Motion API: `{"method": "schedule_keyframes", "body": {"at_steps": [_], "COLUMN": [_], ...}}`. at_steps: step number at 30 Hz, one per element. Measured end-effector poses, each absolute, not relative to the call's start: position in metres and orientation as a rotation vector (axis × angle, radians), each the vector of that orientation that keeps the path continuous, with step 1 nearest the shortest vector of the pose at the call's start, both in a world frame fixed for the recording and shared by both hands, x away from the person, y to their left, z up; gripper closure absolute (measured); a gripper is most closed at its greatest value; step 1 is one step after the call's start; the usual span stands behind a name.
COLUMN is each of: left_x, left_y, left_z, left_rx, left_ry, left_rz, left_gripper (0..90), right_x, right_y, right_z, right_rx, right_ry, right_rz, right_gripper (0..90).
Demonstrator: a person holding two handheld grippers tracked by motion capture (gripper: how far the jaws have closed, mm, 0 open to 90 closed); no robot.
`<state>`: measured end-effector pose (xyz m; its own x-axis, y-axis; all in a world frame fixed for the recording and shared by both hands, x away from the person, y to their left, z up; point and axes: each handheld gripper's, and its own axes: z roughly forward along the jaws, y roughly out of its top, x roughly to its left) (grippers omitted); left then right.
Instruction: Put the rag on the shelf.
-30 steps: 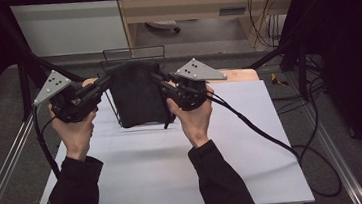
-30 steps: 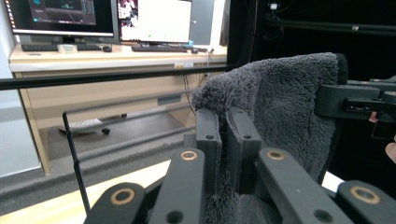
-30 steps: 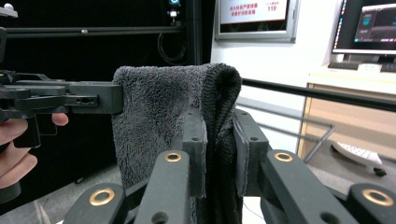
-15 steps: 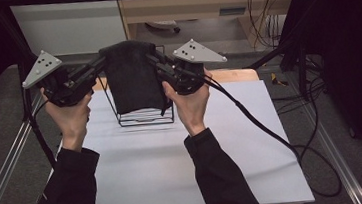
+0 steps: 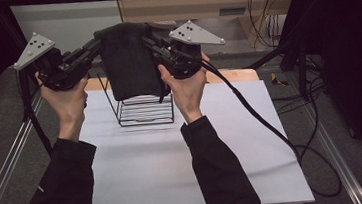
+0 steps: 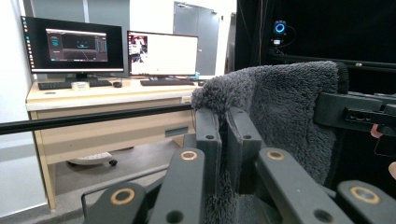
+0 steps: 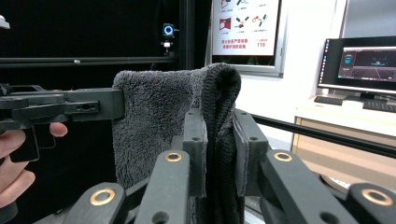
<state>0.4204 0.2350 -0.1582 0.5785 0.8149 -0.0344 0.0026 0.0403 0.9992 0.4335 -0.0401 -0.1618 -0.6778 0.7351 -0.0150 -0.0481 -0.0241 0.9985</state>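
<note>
A dark grey fluffy towel [image 5: 130,61] hangs folded in the air, held up by both grippers above a black wire rack [image 5: 145,110]. My left gripper [image 5: 97,44] is shut on the towel's upper left edge, and in the left gripper view the towel [image 6: 285,107] is pinched between the jaws of that gripper [image 6: 225,140]. My right gripper [image 5: 149,39] is shut on the upper right edge; the right gripper view shows the folded towel [image 7: 154,121] clamped by the gripper [image 7: 219,149]. The towel's lower end hangs just over the rack's top.
The rack stands on a white mat [image 5: 175,163] on the table, toward its far side. A wooden board edge [image 5: 231,75] lies behind the mat. A black cable [image 5: 266,124] trails off to the right. Metal frame rails [image 5: 4,169] run along the table's sides.
Both grippers have lifted the towel upward off the rack, which now stands uncovered below it. The hands have risen and spread slightly.
</note>
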Motion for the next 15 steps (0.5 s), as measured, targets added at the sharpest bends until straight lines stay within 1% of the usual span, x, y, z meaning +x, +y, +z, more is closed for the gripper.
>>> {"method": "schedule_keyframes", "body": {"at_steps": [15], "left_x": [0.434], "left_y": [0.241], "left_z": [-0.13], "left_rx": [1.385], "left_ry": [0.762], "left_rz": [0.753], "left_gripper": [83.9], "right_x": [0.449], "right_y": [-0.032], "right_z": [-0.135], "right_rx": [0.697], "right_ry": [1.661], "right_rz": [1.765], "right_gripper": [78.0]}}
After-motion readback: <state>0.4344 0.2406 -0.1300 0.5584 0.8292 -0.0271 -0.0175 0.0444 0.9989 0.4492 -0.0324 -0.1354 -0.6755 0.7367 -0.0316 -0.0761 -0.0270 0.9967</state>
